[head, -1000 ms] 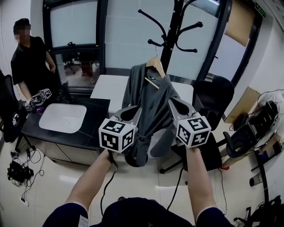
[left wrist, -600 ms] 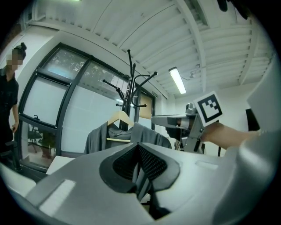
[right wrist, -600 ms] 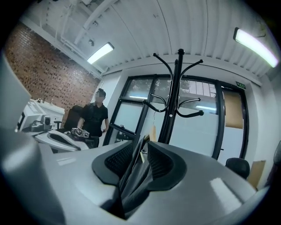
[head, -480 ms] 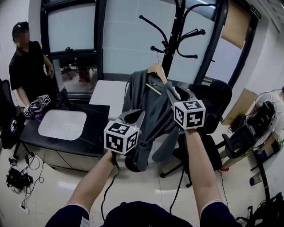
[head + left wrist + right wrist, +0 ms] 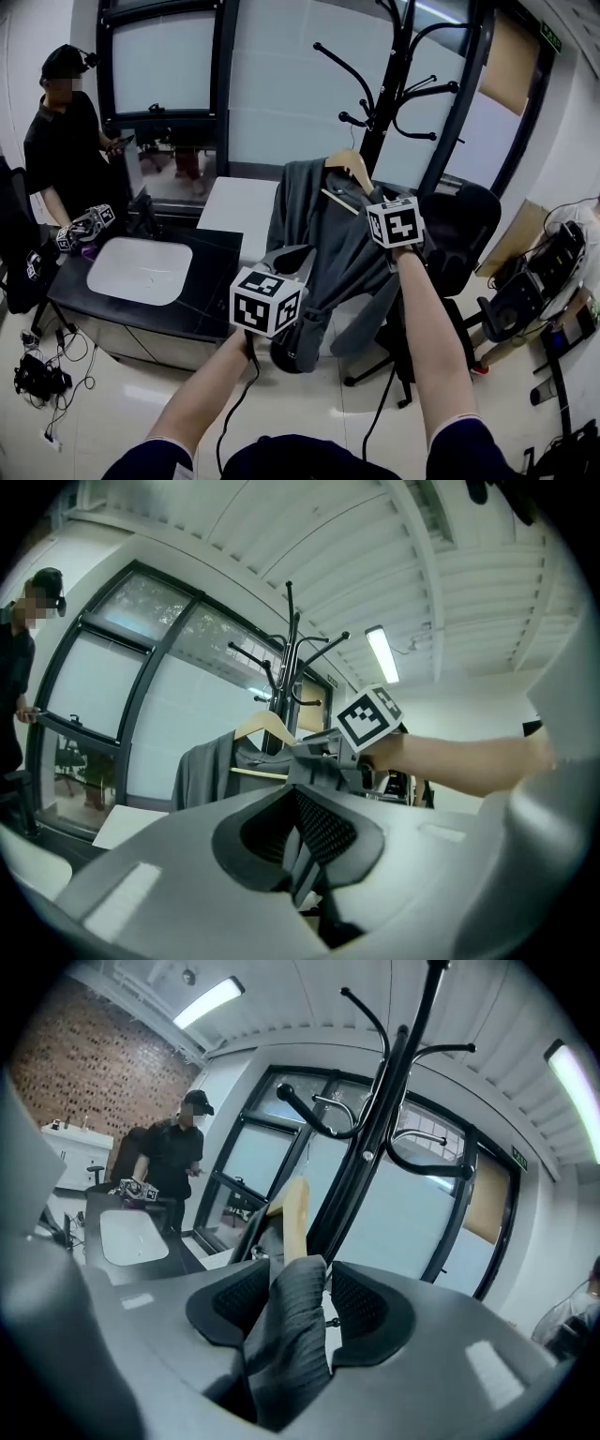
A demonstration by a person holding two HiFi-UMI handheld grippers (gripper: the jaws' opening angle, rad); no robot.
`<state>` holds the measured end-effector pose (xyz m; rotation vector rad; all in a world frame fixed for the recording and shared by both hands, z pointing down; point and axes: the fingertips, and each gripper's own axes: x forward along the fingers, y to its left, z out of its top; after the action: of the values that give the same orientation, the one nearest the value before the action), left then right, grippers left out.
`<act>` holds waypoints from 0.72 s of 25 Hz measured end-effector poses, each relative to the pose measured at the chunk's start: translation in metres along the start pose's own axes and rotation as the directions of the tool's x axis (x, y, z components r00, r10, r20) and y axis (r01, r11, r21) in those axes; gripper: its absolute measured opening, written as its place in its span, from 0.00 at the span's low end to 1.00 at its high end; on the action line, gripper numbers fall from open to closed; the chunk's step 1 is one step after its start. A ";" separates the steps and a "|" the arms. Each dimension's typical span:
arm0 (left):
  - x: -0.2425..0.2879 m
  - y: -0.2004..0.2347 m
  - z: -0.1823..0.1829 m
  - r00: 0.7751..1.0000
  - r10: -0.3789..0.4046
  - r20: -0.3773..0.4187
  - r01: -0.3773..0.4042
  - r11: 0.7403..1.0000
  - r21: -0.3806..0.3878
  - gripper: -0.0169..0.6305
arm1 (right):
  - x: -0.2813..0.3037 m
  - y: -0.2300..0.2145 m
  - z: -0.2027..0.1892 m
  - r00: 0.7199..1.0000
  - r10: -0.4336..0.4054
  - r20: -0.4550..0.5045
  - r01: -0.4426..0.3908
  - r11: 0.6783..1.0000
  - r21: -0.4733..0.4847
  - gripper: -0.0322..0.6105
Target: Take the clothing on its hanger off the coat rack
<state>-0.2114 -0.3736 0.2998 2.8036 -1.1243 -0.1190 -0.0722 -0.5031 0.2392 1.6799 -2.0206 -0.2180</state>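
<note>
A grey garment hangs on a wooden hanger hooked on the black coat rack. My right gripper is raised to the hanger's right shoulder. Its jaws are opening, with a fold of ribbed grey cloth loose between the pads and the hanger just beyond. My left gripper sits lower, against the garment's front. In the left gripper view its jaws stand closed together; whether cloth is pinched there I cannot tell. That view looks up at the hanger.
A black desk with a white tray stands at the left, a spare gripper on its far end. A person in black stands behind it. A black office chair is right of the rack. Cables lie on the floor.
My right gripper has risen from the garment's middle to the hanger's shoulder and its jaws have parted. The left gripper has stayed low by the garment.
</note>
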 end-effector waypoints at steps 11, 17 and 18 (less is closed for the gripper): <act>0.014 0.012 -0.013 0.999 0.011 -0.031 -0.011 1.000 -0.006 0.05 | 0.050 -0.001 -0.033 0.993 0.030 -0.118 -0.048 0.988 -0.147 0.16; 0.012 0.025 -0.018 0.998 0.042 -0.037 -0.042 0.999 -0.012 0.05 | 0.054 -0.001 -0.027 0.996 0.058 -0.063 -0.068 0.981 -0.181 0.13; 0.012 0.027 -0.019 0.998 0.047 -0.038 -0.048 0.999 -0.016 0.05 | 0.054 0.000 -0.026 0.996 0.061 -0.061 -0.071 0.982 -0.177 0.13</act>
<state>-0.2190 -0.3997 0.3220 2.7501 -1.1751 -0.0703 -0.0660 -0.5503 0.2759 1.4902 -1.9497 -0.3171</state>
